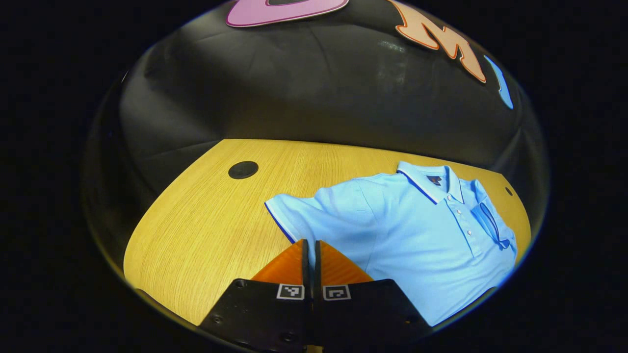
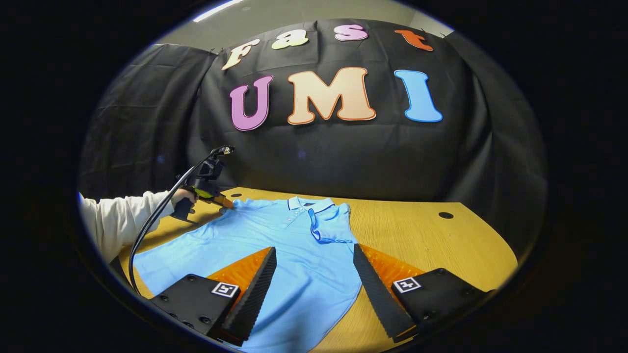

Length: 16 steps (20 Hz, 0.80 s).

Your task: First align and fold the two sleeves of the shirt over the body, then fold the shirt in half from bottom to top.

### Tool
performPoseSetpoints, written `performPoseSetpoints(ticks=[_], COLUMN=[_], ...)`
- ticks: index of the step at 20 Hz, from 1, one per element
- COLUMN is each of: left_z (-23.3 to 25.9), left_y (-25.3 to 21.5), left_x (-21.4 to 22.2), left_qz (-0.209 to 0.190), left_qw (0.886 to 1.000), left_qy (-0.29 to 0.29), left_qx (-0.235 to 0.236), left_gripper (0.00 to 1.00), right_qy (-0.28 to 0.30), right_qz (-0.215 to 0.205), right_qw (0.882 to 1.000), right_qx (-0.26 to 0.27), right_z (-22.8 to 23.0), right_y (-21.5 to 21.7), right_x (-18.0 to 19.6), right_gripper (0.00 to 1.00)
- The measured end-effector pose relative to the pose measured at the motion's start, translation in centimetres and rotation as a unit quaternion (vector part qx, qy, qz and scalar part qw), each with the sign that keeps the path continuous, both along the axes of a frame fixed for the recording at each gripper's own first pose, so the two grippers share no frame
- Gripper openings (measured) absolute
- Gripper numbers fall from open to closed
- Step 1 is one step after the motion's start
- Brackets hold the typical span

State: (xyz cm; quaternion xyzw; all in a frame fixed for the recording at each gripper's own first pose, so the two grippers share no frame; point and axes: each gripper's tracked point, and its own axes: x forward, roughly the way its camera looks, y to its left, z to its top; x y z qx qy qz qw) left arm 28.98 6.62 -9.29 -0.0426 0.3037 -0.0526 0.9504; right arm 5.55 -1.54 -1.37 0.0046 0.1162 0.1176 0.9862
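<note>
One sleeve of two is folded, as far as I can judge. In the right gripper view, the right sleeve (image 2: 329,224) lies turned over the chest of the shirt (image 2: 274,255), with its dark-trimmed cuff pointing inward. The left sleeve (image 1: 306,208) is spread flat on the table (image 1: 206,220), so that fold is not yet done. The bottom-to-top fold is also not done: the hem lies toward me and the collar (image 2: 308,203) lies at the far side.

Position of the work: the shirt lies face up on the wooden table, with the buttoned placket visible.

State of my left gripper (image 1: 310,245): the fingers are together at the lower edge of the left sleeve, near the cuff. I cannot tell whether fabric is caught between them. In the right gripper view, the same gripper (image 2: 226,202) is held at the sleeve end of the shirt by a hand in a pale sleeve.

State of my right gripper (image 2: 314,255): the fingers are wide apart and hold nothing. They are above the lower body of the shirt.

Remaining steps, by my estimate: fold the left sleeve over the body to match the right, then fold the hem up to the collar.

Writing and labels: a small dark tag (image 1: 434,180) sits inside the collar, but it is too small to read. I see no brand mark on the shirt front. Each gripper carries square black-and-white coded markers (image 1: 290,291), which contain no text.
</note>
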Motion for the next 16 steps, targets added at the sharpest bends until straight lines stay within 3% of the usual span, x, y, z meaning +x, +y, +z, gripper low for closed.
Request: performPoseSetpoints(ticks=[4,9,16], left_z=[2.8,6.6,5.0], left_y=[-1.8,-6.9,-16.0], left_x=[-0.3,-0.8,-1.8], left_qz=[-0.016,-0.068,-0.146], left_qw=[1.000,0.996,0.989], left_qy=[-0.017,-0.050,-0.038], left_qx=[-0.010,-0.008,0.000], left_gripper=[0.00,0.00,0.00], right_qy=[0.000,-0.002,0.001], right_qz=[-0.002,-0.004,0.003], right_qw=[1.000,1.000,1.000], right_qx=[0.003,0.005,0.005], right_z=[0.0,0.3,0.1], right_y=[-0.3,-0.5,-0.1], right_x=[0.0,0.0,-0.2], right_gripper=[0.98,0.98,0.98])
